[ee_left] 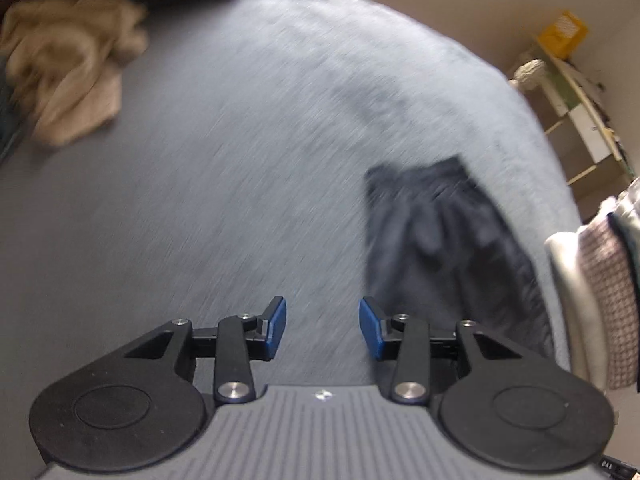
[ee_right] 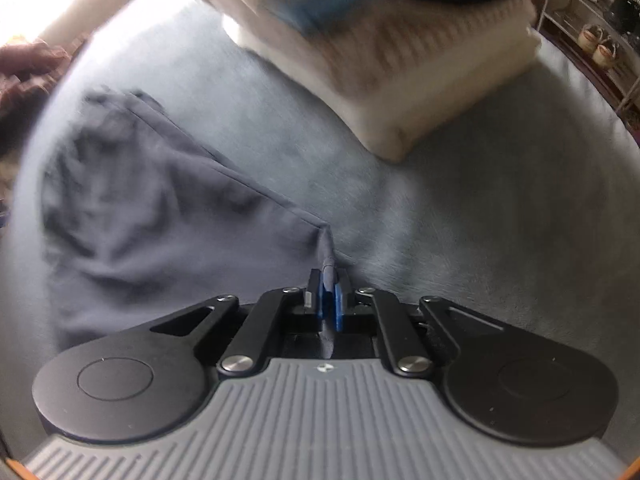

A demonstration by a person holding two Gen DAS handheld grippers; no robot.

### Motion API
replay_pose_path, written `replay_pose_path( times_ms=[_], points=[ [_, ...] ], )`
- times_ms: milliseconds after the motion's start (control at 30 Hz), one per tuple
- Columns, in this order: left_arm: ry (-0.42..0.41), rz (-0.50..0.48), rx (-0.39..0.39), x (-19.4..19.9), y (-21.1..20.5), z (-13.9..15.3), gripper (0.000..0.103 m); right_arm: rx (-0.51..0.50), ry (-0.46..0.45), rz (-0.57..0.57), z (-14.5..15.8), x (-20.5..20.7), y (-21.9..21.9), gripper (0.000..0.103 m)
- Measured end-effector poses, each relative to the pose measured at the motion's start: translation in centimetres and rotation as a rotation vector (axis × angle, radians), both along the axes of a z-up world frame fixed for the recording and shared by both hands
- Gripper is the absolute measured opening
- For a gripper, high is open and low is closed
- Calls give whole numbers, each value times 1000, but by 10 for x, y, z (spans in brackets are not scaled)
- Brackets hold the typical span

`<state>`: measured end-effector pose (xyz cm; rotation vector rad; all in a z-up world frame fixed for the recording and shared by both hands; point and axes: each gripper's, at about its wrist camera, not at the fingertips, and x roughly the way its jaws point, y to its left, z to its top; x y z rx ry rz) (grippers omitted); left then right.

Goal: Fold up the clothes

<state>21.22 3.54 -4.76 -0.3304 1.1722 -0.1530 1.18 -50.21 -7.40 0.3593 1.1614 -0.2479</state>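
Observation:
A dark grey-blue garment [ee_right: 152,200] lies crumpled on the light blue bed cover [ee_right: 480,220]. My right gripper [ee_right: 329,294] is shut on a corner of this garment, the cloth pinched between its blue pads. In the left wrist view the same dark garment [ee_left: 452,240] lies at the right. My left gripper [ee_left: 323,326] is open and empty, hovering over the bed cover [ee_left: 240,160] just left of the garment. Both views are motion-blurred.
A stack of folded clothes [ee_right: 400,60] sits on the bed beyond my right gripper and shows at the right edge of the left wrist view [ee_left: 596,300]. A crumpled beige garment [ee_left: 68,64] lies far left. Shelves [ee_left: 576,104] stand beyond the bed.

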Motion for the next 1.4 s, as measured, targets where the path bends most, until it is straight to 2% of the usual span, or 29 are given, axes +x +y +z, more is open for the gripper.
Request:
replay_pose_path(
  times_ms=[67, 200, 300, 400, 533, 567, 600, 700, 800, 867, 933, 967, 1000, 1167, 1267, 1400],
  points=[
    [16, -23, 15, -12, 3, -10, 43, -14, 6, -29, -1, -9, -11, 17],
    [29, -69, 34, -22, 5, -29, 45, -79, 10, -52, 20, -22, -17, 19],
    [1, -68, 31, -19, 0, -41, 46, -95, -66, 94, 44, 0, 11, 20],
    [-41, -38, 16, -12, -6, -49, 46, -71, -195, 324, 55, 51, 68, 23],
    [-103, 23, -24, 2, -16, -53, 52, -20, -369, 526, 48, 144, 143, 31],
    [-108, 31, -31, 7, -20, -55, 52, -4, -394, 549, 43, 169, 156, 36],
    [-114, 39, -38, 12, -24, -57, 52, 12, -415, 566, 38, 196, 167, 45],
    [-130, 49, -36, 24, -32, -63, 52, 27, -417, 605, 19, 264, 197, 59],
    [-142, 47, -36, 27, -38, -65, 54, -6, -332, 632, -5, 318, 216, 61],
    [-148, 40, -36, 28, -42, -65, 55, -3, -283, 664, -17, 335, 222, 56],
    [-155, 34, -36, 28, -46, -65, 55, 8, -257, 683, -21, 338, 223, 32],
    [-158, 31, -35, 28, -47, -65, 55, -2, -263, 700, -18, 332, 225, 13],
    [-161, 28, -35, 28, -49, -65, 55, -16, -273, 716, -14, 326, 226, 6],
    [-167, 21, -44, 28, -55, -65, 55, -46, -323, 750, 2, 300, 222, 3],
    [-167, 14, -41, 28, -57, -66, 55, -49, -331, 738, 0, 295, 211, 3],
    [-178, -9, -14, 30, -61, -67, 56, -77, -318, 717, -16, 312, 208, 5]
  ],
)
